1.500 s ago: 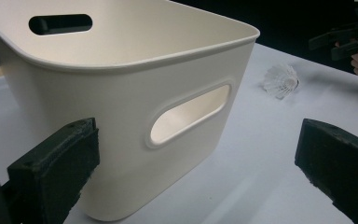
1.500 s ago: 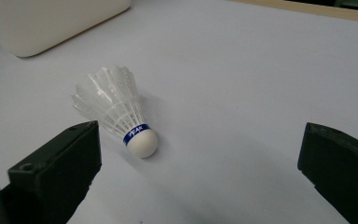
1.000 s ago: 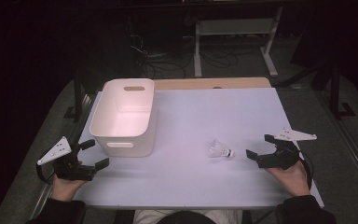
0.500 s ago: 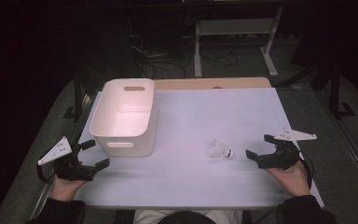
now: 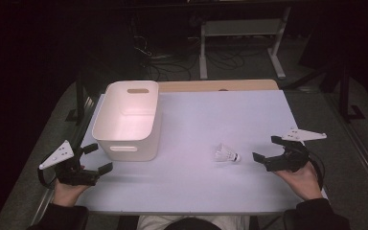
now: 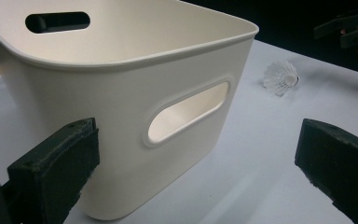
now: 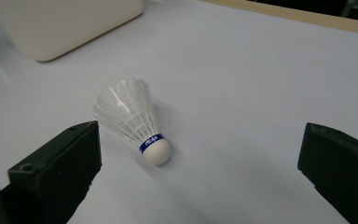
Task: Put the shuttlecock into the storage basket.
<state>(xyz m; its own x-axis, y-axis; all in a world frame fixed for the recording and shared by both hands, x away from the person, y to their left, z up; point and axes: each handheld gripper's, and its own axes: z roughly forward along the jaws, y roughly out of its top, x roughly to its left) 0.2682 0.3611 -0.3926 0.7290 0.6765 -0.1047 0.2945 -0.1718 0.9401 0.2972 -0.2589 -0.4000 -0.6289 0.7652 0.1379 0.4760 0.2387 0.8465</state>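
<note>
- Nothing done yet: the shuttlecock [image 5: 226, 153] lies on the desk [image 5: 211, 120], right of the bin [image 5: 127, 120], untouched.
- My right tongs [image 5: 263, 149] gape wide just beside it.
- My left tongs [image 5: 97, 158] wait wide near the bin.
- Left: grasp, carry, drop in, I judge.

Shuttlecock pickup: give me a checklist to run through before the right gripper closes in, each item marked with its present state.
1. Right gripper open wide enough for the shuttlecock: ok, its jaws stand far apart in the right gripper view.
2. Shuttlecock free to take: ok, it lies on its side on the table, touching nothing else.
3. Shuttlecock lined up between the jaws: ok, cork end toward the camera, a little left of centre.
4. Jaws around the shuttlecock: not ok, it lies ahead of them.
5. Bin ready to receive: ok, upright, with nothing seen inside.
6. Left gripper out of the way: ok, open beside the bin's near wall, holding nothing.
</note>
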